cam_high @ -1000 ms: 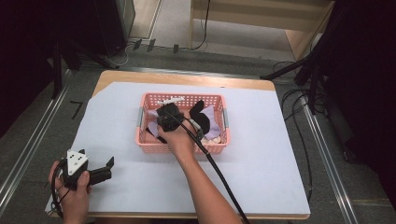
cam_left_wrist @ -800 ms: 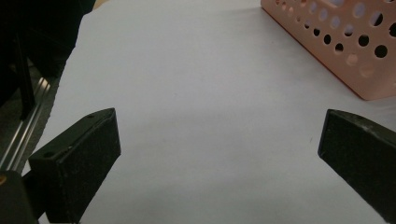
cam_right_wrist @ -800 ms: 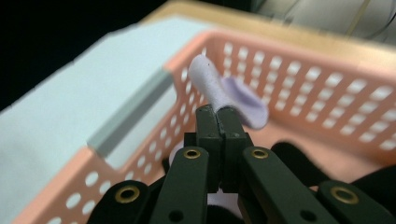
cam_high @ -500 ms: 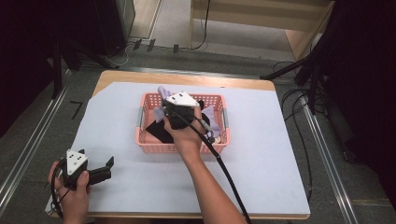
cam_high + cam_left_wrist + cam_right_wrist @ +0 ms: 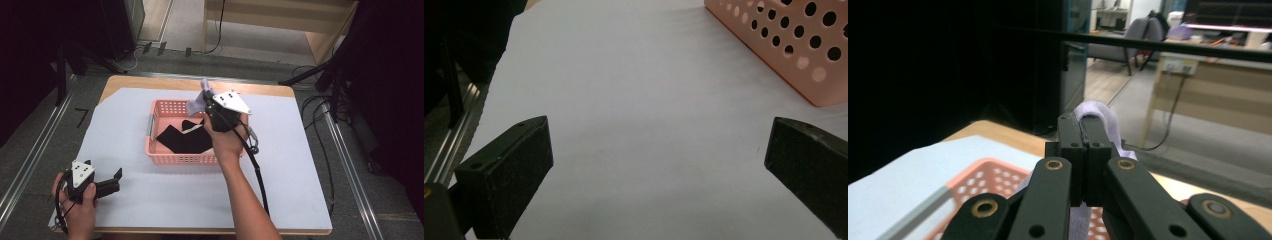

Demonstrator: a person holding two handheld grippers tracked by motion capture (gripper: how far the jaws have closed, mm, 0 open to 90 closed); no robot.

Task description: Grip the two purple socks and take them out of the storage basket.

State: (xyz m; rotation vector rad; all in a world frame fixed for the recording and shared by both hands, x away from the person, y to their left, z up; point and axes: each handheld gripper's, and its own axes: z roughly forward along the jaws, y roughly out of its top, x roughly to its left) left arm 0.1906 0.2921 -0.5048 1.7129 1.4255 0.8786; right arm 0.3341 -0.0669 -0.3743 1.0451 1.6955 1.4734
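The left gripper (image 5: 116,176) is held with jaws wide apart over the white table sheet (image 5: 150,195). Right of it, above the pink perforated plastic basket (image 5: 165,156), a soft lilac cloth (image 5: 199,101) is pinched, draped limply, in the right gripper (image 5: 206,96).

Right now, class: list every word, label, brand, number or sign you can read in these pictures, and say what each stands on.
None can be read. The pink perforated plastic basket, the pale lilac cloth pinched in the right gripper, the black fabric and the white table cover carry no lettering. A black mark on the floor is no legible character.
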